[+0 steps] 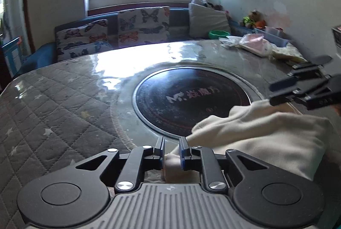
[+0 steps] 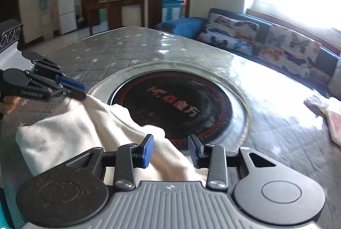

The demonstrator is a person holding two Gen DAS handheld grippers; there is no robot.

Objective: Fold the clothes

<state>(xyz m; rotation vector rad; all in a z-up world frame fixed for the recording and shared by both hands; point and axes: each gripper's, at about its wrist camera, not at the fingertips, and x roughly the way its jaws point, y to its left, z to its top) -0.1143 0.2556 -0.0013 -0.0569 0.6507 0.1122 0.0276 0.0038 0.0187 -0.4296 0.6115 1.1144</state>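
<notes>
A cream garment (image 1: 255, 135) lies bunched on the table (image 1: 64, 105), at the near edge, its far part lapping over the rim of the round black cooktop (image 1: 181, 97) set in the table's middle. The table is covered with a grey quilted cloth with stars under a clear glossy sheet.

The left gripper (image 1: 172, 145) hangs low over the garment's left end; its blue-padded jaws stand slightly apart with a fold of cream cloth between them, and the pads do not appear to press on it. In the right wrist view it shows at the garment's far left corner (image 2: 80, 90).

The right gripper (image 2: 171, 147) has its jaws spread wider, cloth lying under and between them without being pinched; from the left wrist view it sits at the garment's right end (image 1: 275, 93).

At the table's far right corner lie a pink-and-white cloth (image 1: 253, 46) and some bags. Beyond the far edge stands a sofa with butterfly cushions (image 1: 140, 24)
</notes>
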